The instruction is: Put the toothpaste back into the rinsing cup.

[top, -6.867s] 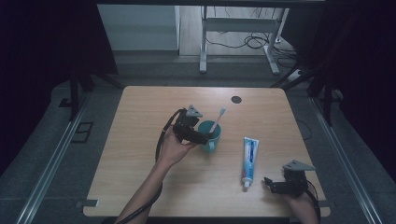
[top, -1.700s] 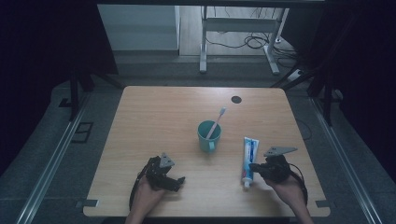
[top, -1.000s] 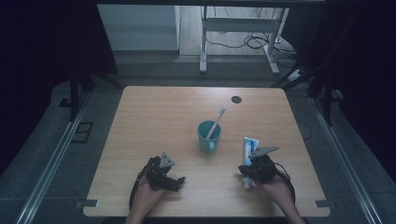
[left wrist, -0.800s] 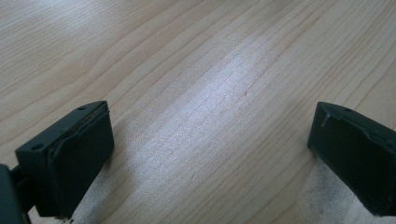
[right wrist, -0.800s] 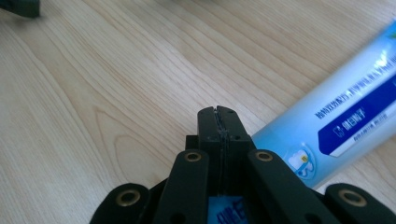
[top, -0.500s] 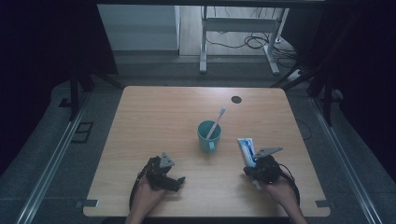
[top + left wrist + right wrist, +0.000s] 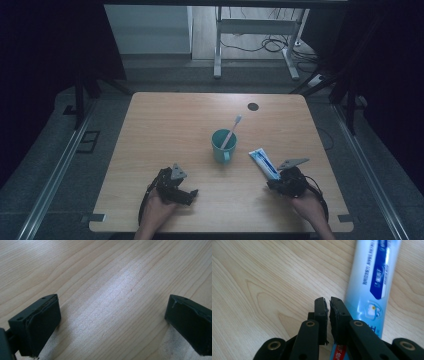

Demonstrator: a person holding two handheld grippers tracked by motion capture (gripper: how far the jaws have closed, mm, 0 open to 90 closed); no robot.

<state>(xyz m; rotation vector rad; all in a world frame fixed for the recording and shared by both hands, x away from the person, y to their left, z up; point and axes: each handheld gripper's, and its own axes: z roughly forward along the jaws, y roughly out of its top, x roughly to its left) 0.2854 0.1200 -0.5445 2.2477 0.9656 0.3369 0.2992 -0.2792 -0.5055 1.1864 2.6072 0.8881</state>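
Right gripper (image 7: 329, 305) beside the toothpaste tube (image 7: 372, 277)
Fingers nearly together, empty, tube at one o'clock; left gripper's (image 7: 112, 322) apart. Risk: nudging the tube instead of gripping.

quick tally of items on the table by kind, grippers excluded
cup: 1
toothbrush: 1 (standing in the cup)
toothpaste tube: 1
Total: 3

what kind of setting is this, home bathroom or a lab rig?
Most likely a lab recording rig, not a home. A bare wooden table stands between floor rails, dark curtains close off the sides, and loose cables lie on the floor beyond a metal stand.
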